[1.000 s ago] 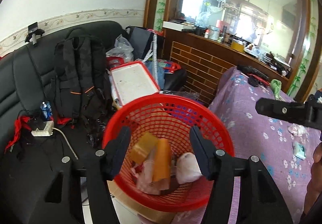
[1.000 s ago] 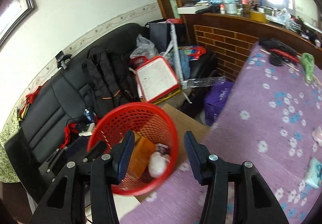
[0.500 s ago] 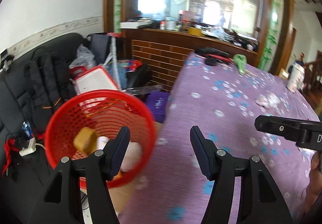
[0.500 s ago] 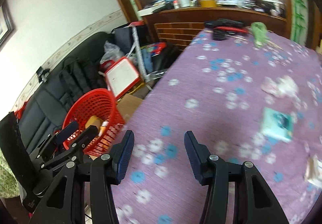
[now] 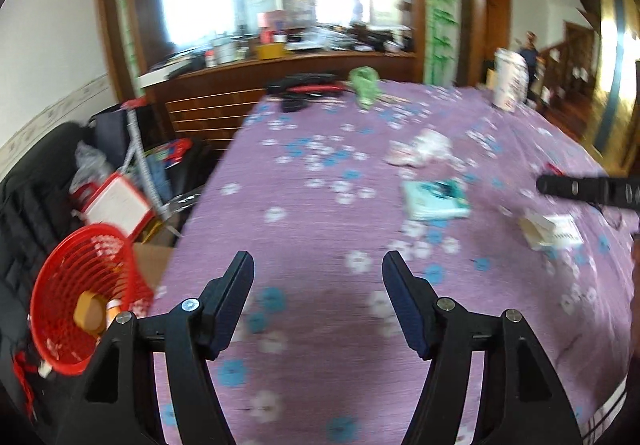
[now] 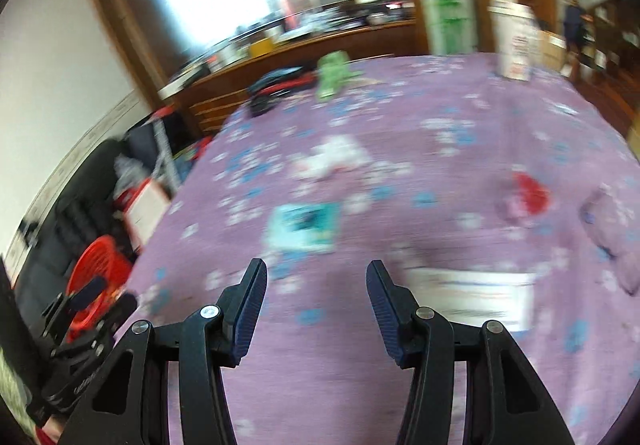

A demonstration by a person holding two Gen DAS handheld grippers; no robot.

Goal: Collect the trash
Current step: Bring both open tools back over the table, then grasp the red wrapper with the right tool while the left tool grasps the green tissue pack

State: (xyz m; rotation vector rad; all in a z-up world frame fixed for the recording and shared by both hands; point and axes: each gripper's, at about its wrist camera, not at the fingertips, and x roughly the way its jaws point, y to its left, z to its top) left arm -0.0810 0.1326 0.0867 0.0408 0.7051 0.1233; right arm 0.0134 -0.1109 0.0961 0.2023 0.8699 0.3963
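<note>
Both hand-held grippers, left [image 5: 318, 265] & right [image 6: 316, 271], parted, empty; left's jaws just widened.

A purple floral tablecloth [image 5: 320, 213] covers the table, whose far edge meets a dark wooden counter [image 5: 224, 85]. Bright daylight floods a wood-framed opening [image 5: 200, 9] above it. A black sofa [image 5: 28, 181] lines the white wall [image 5: 52, 45] beyond the table's left edge.

Red mesh basket [image 5: 80, 297] holding scraps, teal packet [image 5: 434, 197] on tablecloth
</note>
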